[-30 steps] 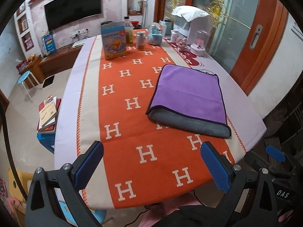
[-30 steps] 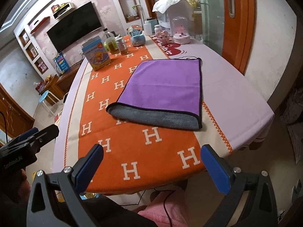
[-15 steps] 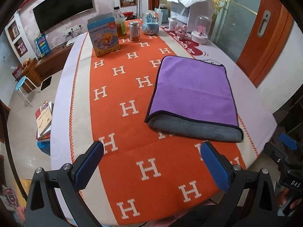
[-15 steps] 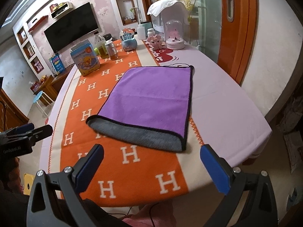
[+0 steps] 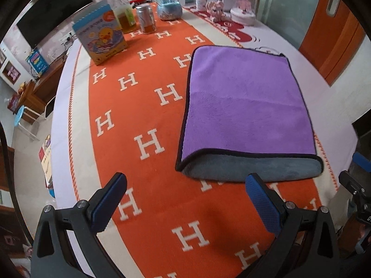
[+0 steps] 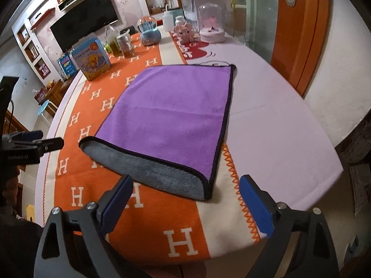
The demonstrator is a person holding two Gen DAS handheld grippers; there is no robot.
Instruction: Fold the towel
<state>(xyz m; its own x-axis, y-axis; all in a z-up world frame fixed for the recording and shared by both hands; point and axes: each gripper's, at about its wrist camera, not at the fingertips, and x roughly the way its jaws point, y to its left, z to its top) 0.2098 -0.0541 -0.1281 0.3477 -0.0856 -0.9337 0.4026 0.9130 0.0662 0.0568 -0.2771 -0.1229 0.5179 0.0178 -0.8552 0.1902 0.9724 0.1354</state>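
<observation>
A purple towel [image 5: 245, 106] with a grey underside and black trim lies folded in half on the orange H-pattern table runner [image 5: 148, 143], its rounded fold facing me. It also shows in the right wrist view [image 6: 176, 113]. My left gripper [image 5: 185, 185] is open and empty, just short of the towel's near left corner. My right gripper [image 6: 185, 187] is open and empty, just short of the towel's near right corner. The left gripper also shows at the left edge of the right wrist view [image 6: 34, 141].
At the table's far end stand a blue duck-print box [image 5: 99, 39], a bottle [image 5: 123, 14], a jar [image 5: 146, 18], a snow globe [image 5: 169, 7], a pink toy [image 5: 215, 9] and a glass dome [image 5: 243, 4]. An orange door [image 5: 331, 34] is at right.
Both grippers have moved forward and down toward the towel's near folded edge; the towel looks larger and closer. The towel has not moved. Both stay open.
</observation>
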